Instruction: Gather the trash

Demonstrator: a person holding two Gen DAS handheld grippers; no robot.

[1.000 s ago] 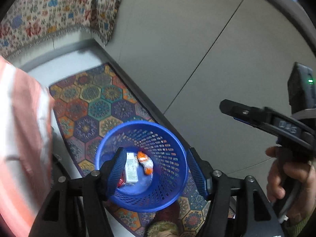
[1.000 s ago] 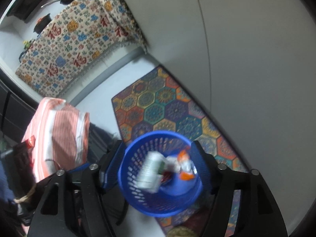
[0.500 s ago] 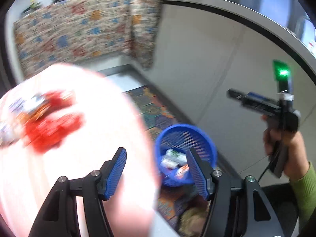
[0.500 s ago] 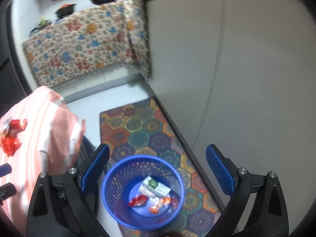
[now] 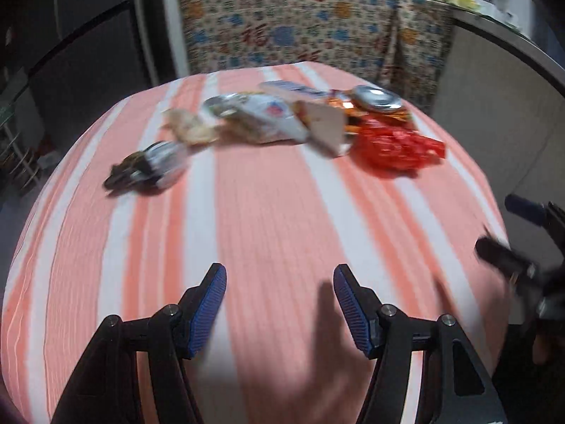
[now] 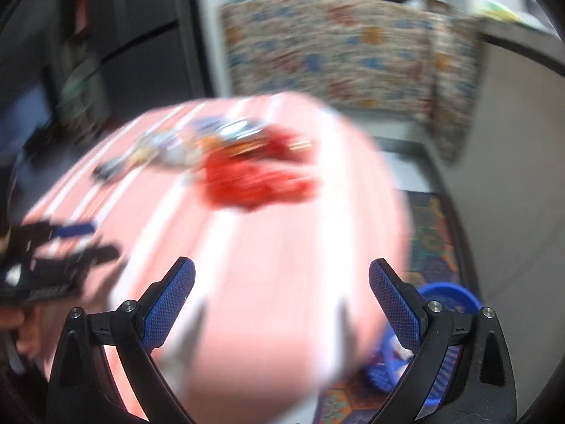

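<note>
Trash (image 5: pixel 282 123) lay in a loose row across the far half of the striped table (image 5: pixel 268 233) in the left wrist view, its long axis running left to right: a dark wrapper (image 5: pixel 148 169) at the left end, pale bags in the middle, a flattened can (image 5: pixel 378 97) and a red wrapper (image 5: pixel 395 148) at the right. The left gripper (image 5: pixel 279 304) hung over bare cloth near the front, jaws apart with nothing between them. The right gripper (image 5: pixel 519 236) showed blurred at the right edge. A second earlier this camera looked down into the blue basket; now it faced the table.

In the right wrist view, badly blurred, the same row slanted across the table, red wrapper (image 6: pixel 257 180) nearest. The right gripper (image 6: pixel 282 300) stood spread wide and empty, wider than before. The basket (image 6: pixel 445 296), then between the fingers, sat on the floor at lower right.
</note>
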